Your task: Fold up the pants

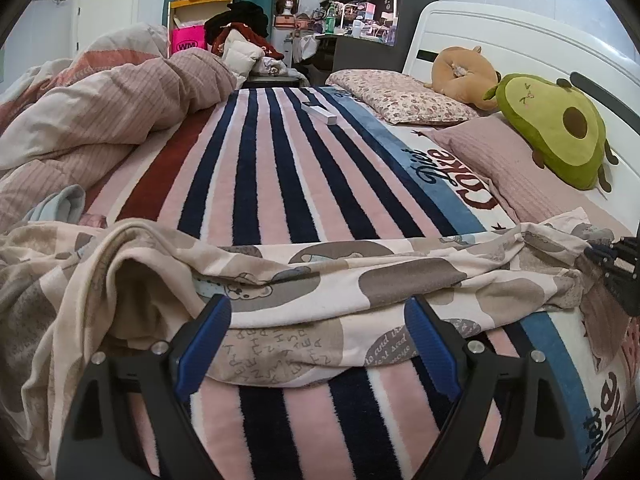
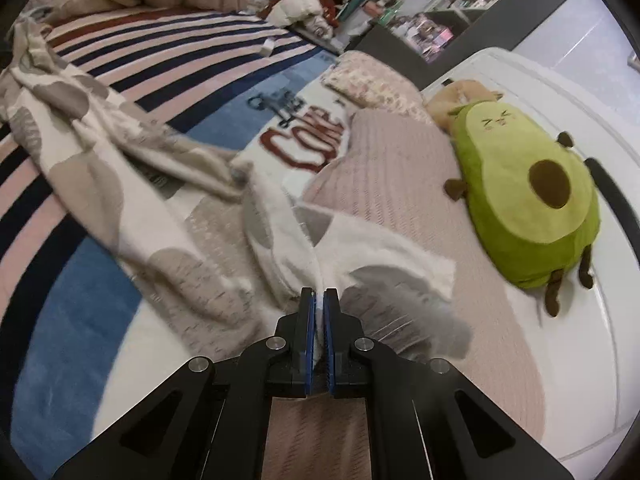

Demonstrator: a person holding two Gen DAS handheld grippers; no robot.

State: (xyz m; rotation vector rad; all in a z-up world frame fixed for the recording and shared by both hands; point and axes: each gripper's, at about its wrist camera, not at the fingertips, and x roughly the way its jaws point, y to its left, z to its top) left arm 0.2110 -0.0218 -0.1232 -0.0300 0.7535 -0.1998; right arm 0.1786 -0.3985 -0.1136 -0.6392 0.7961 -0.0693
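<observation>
The pants [image 1: 320, 280], cream with grey patches and bear prints, are lying crumpled across the striped blanket [image 1: 272, 184] on the bed. The left gripper [image 1: 318, 344] is hovering with its jaws standing wide over the near edge of the cloth, pressing nothing. The right gripper [image 2: 319, 300] is pinching an end of the pants beside the pink pillow [image 2: 392, 184], near the avocado plush toy [image 2: 532, 200].

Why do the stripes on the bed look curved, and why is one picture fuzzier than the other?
Both views are fisheye, so the straight stripes of the blanket bow and the corners go black. The left wrist view is sharp throughout, under even indoor light with soft shadows. The right wrist view is smeared by motion: the pants and the lettering look streaky, while the right tool pinching the cloth stays crisp.
</observation>
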